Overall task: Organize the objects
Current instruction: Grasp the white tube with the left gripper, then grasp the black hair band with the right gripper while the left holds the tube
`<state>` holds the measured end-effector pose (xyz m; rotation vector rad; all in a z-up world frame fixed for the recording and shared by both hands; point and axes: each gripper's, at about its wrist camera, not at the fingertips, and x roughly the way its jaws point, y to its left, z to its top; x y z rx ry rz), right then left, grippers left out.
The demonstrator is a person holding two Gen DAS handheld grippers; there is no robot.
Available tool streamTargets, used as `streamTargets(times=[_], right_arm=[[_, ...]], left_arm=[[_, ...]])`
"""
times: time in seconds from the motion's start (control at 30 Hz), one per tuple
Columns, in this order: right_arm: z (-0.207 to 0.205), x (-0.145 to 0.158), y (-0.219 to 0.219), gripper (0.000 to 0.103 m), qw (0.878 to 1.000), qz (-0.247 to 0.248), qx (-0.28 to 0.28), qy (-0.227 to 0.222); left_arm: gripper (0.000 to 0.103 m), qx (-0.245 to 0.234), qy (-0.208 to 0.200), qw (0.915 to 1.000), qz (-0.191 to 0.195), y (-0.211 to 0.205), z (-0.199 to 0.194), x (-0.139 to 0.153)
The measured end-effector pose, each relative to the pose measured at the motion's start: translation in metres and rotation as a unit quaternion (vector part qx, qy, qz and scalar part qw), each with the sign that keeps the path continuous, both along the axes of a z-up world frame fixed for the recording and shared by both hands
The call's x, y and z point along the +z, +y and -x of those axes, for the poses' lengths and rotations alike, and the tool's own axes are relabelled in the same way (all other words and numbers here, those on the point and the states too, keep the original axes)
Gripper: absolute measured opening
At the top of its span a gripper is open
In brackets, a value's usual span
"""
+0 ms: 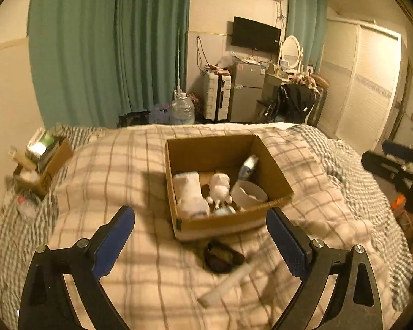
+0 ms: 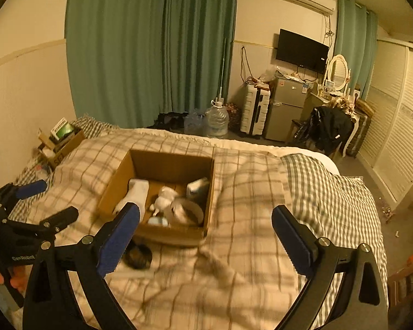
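An open cardboard box (image 1: 272,165) sits on the plaid bedspread (image 1: 124,170); it also shows in the right wrist view (image 2: 115,181). Inside are a white bottle (image 1: 190,192), a white figurine (image 1: 220,189), a white bowl (image 1: 250,192) and a blue-white packet (image 1: 247,166). A dark round object (image 1: 223,255) and a pale stick-like item (image 1: 228,283) lie on the bed in front of the box. My left gripper (image 1: 201,225) is open and empty above them. My right gripper (image 2: 206,220) is open and empty near the box's front right.
A second cardboard box (image 1: 49,162) with clutter stands at the bed's far left by the wall. Beyond the bed are a water jug (image 1: 181,110), a suitcase (image 1: 216,99), a small fridge (image 1: 246,93) and a chair with dark clothes (image 1: 297,101). Wardrobe doors line the right wall.
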<state>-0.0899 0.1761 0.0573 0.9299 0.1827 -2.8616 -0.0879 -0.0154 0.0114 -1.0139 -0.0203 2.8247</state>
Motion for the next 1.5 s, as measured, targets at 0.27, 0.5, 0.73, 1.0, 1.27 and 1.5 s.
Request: streamTargets(times=[0.27, 0.5, 0.73, 1.0, 1.27, 1.5], right_arm=[[-0.024, -0.055, -0.009, 0.097, 1.000, 0.007, -0.026, -0.005], [-0.010, -0.123, -0.009, 0.097, 0.997, -0.006, -0.027, -0.066], [0.004, -0.158, 0.007, 0.097, 0.990, 0.037, -0.050, -0.126], [0.002, -0.160, 0.017, 0.097, 0.985, 0.087, -0.048, -0.140], [-0.001, -0.160, 0.022, 0.097, 0.983, 0.106, -0.056, -0.142], [-0.001, -0.151, 0.014, 0.097, 0.987, 0.085, -0.051, -0.125]], left_arm=[[0.099, 0.022, -0.012, 0.9997, 0.005, 0.006, -0.025, -0.046], [0.099, 0.007, -0.047, 0.9982, 0.036, 0.026, -0.024, -0.110], [0.098, -0.031, -0.120, 0.9883, 0.089, 0.052, -0.005, -0.152], [0.067, -0.001, -0.181, 0.9792, 0.091, 0.047, 0.027, -0.187], [0.020, -0.017, -0.157, 0.9816, 0.106, 0.054, -0.010, -0.165], [0.019, 0.050, -0.125, 0.9908, 0.017, 0.006, -0.033, -0.113]])
